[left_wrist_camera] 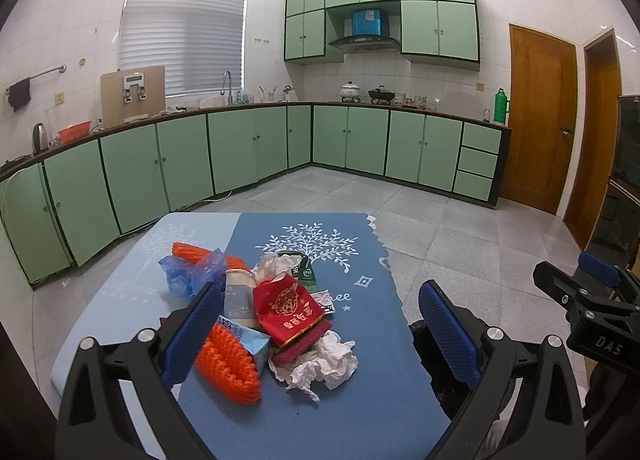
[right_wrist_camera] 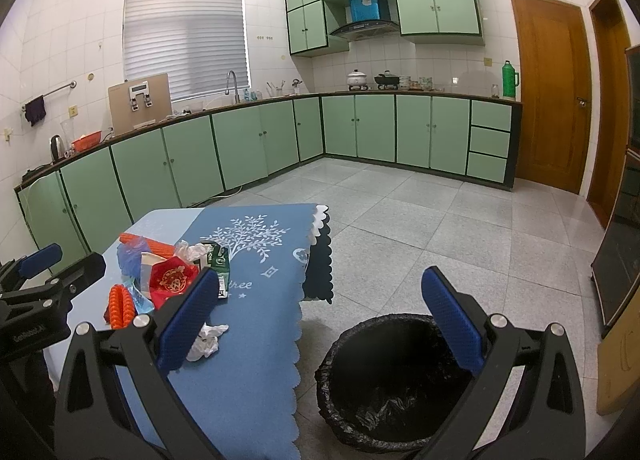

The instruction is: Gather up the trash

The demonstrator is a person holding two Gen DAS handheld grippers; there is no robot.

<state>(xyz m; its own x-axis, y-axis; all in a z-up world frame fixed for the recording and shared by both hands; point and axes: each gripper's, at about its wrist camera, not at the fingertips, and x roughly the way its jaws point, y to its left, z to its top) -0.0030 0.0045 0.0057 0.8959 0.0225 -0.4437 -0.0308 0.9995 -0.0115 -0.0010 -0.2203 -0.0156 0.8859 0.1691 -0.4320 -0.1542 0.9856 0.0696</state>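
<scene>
A pile of trash lies on the blue tablecloth (left_wrist_camera: pixel 360 400): an orange foam net (left_wrist_camera: pixel 228 364), crumpled white tissue (left_wrist_camera: pixel 324 364), a red packet (left_wrist_camera: pixel 288 308), a blue plastic bag (left_wrist_camera: pixel 192 272), a pale carton (left_wrist_camera: pixel 240 296) and a green carton (left_wrist_camera: pixel 306 270). My left gripper (left_wrist_camera: pixel 320 296) hangs open just above and before the pile, holding nothing. My right gripper (right_wrist_camera: pixel 320 276) is open and empty over a black-lined trash bin (right_wrist_camera: pixel 384 380) on the floor, right of the table. The pile (right_wrist_camera: pixel 168 276) also shows at the left in the right wrist view.
The table's scalloped cloth edge (right_wrist_camera: pixel 300 324) runs right beside the bin. Grey tiled floor (right_wrist_camera: pixel 440 219) stretches ahead to green kitchen cabinets (right_wrist_camera: pixel 240 139). A wooden door (right_wrist_camera: pixel 552 91) and a dark cabinet (right_wrist_camera: pixel 624 252) stand at the right.
</scene>
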